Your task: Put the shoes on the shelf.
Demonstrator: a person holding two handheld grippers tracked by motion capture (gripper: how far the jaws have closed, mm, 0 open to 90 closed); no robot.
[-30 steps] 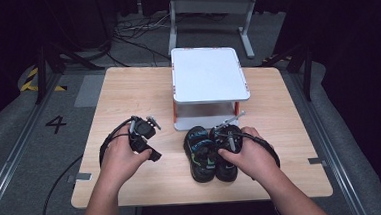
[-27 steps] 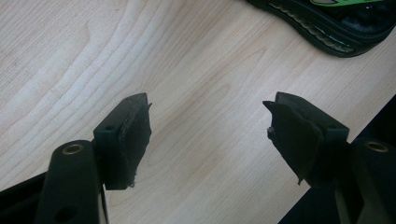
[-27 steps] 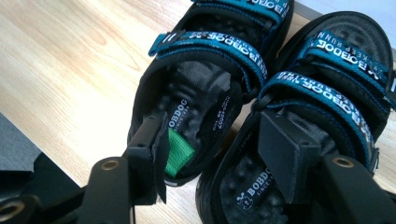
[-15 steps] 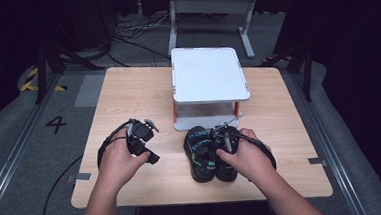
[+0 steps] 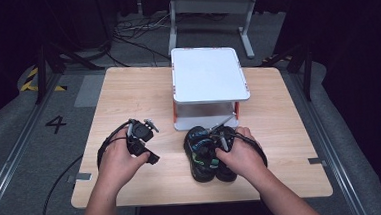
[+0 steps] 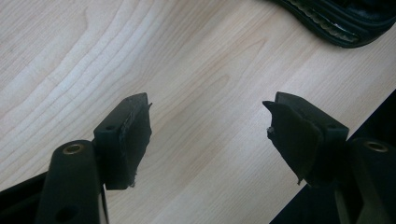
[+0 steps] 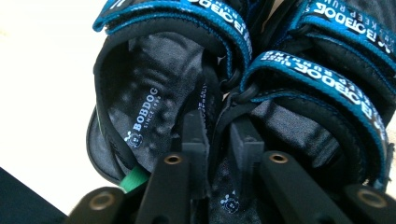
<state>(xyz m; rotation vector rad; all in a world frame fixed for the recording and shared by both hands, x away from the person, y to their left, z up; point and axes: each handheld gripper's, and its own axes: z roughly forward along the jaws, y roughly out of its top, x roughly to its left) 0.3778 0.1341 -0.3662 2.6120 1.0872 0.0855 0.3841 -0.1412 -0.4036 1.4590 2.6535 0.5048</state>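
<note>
Sandals (image 5: 209, 154), a black pair with blue straps, sit side by side on the near half of the wooden table (image 5: 290, 131), just in front of the white two-tier rack (image 5: 208, 80) that stands at the table's middle. My right gripper (image 5: 219, 140) is down on the pair, my right hand (image 5: 241, 153) covering the heel ends. In the right gripper view its jaws have just been closing and now stand close together, pinching the two inner edges where the left sandal (image 7: 154, 107) and the right sandal (image 7: 317, 121) meet, one pad inside each shoe. I can read white lettering on the insole and on the blue straps (image 7: 322, 88). My left gripper (image 5: 142, 133) rests well to the left of the pair, near the table's left side, held in my left hand (image 5: 119, 162), its cable looping off to the left. In the left gripper view its jaws are spread wide with bare wood between them, and the sole edge of one sandal (image 6: 341, 21) crosses the far right corner, apart from the pads.
</note>
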